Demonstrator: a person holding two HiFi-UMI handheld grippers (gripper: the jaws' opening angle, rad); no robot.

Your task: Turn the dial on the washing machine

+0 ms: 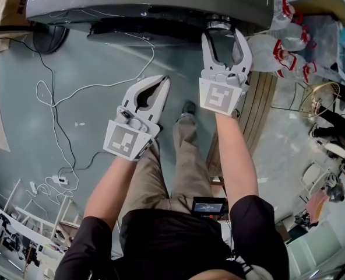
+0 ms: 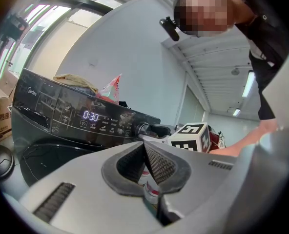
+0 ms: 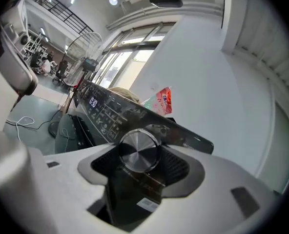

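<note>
Two white plastic claws are held out over the grey-green floor (image 1: 97, 57). The right claw (image 1: 225, 32) is up at the front of the dark grey washing machine (image 1: 149, 4). Its two jaws press on both sides of the round silver metal dial (image 3: 138, 150), so it is gripping the dial. The dial sits on the machine's shiny black panel (image 3: 110, 112), to the right of a small lit screen (image 2: 91, 115) that shows 0:30. The left claw (image 1: 162, 81) is closed with nothing in it, and its tips touch. It hangs in the air to the left of the right claw, further back from the machine, touching nothing. On top of the machine lie a crumpled tan cloth (image 2: 75, 80) and a red and white plastic bag (image 2: 110, 88). A long white cable (image 1: 53, 101) curls across the floor on the left. To the right of the machine are clear plastic bottles with red caps (image 1: 283, 48), and near them a round wire fan (image 1: 319, 98). The person's legs in tan trousers (image 1: 181, 162) stand below the claws.
</note>
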